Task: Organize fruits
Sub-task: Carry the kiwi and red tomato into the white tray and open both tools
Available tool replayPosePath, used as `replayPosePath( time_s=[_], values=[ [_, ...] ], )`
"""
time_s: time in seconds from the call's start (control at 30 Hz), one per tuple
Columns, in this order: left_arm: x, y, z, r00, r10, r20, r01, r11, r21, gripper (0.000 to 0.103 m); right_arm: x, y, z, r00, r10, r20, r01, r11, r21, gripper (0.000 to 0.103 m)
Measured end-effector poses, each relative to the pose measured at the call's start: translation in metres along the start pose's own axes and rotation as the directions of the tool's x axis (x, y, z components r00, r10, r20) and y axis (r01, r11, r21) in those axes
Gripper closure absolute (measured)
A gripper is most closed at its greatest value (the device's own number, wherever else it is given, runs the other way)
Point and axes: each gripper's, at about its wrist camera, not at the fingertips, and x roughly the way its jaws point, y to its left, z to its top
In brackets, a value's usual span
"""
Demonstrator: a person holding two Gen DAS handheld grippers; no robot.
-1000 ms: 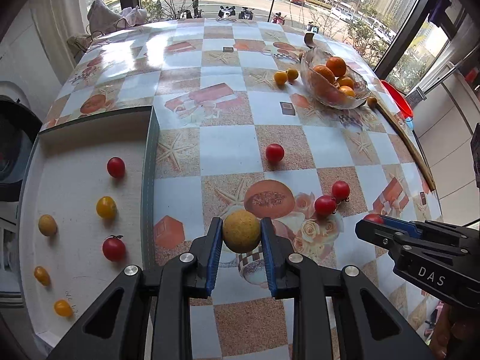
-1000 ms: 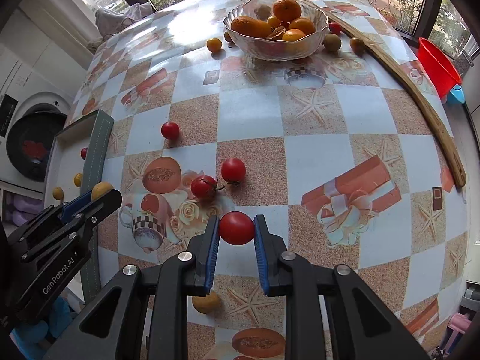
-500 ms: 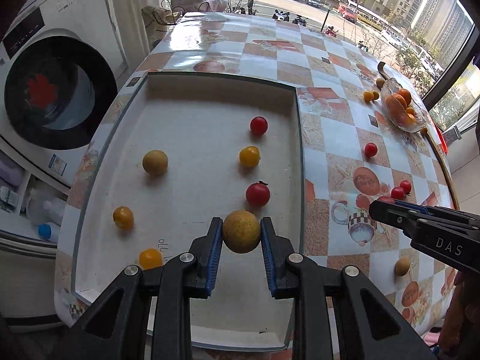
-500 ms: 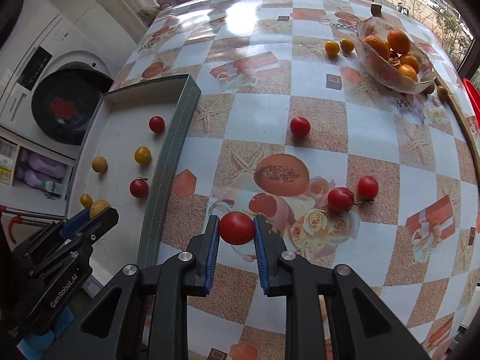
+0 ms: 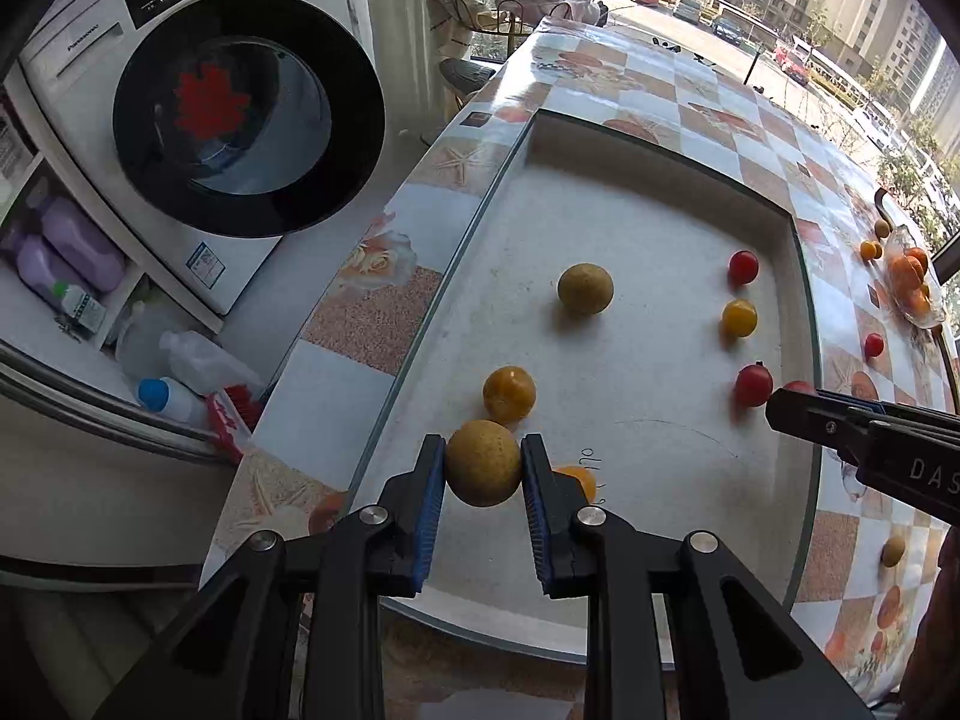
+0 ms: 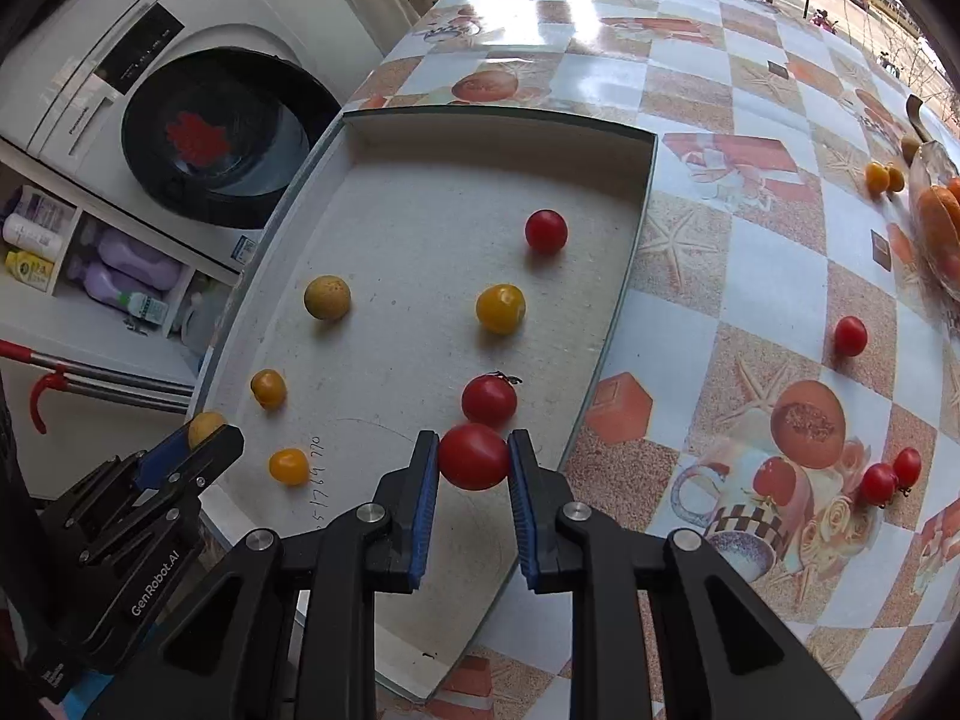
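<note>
You are at the putting-down step. Your left claw (image 5: 483,463) grips a brown fruit (image 5: 483,462) and your right claw (image 6: 473,457) grips a tomato (image 6: 474,456), both over the tray (image 6: 420,192). Next, go low and let go gently so they don't roll.

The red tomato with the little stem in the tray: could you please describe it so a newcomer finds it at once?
Look in the white tray beside the washing machine. Along its table-side edge, a red tomato sits just beyond the right gripper. Unlike the other loose red one, it keeps a dark stem.
</note>
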Motion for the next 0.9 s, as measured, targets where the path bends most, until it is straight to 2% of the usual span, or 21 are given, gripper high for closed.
replayPosePath(
  time_s=[0.47, 0.9],
  values=[
    [0.024, 0.006, -0.011, 0.998, 0.000, -0.068, 0.000, 1.000, -0.003, 0.076, 0.027, 0.034, 0.022, 0.999, -0.031, -0.017, 0.030, 0.996, -0.080, 0.078],
    [0.025, 0.005, -0.011, 0.997, 0.010, -0.074, -0.008, 1.000, 0.019, 0.076, 0.045, 0.039, 0.020, 0.998, -0.064, -0.029, 0.061, 0.993, -0.104, 0.078]
  ],
)
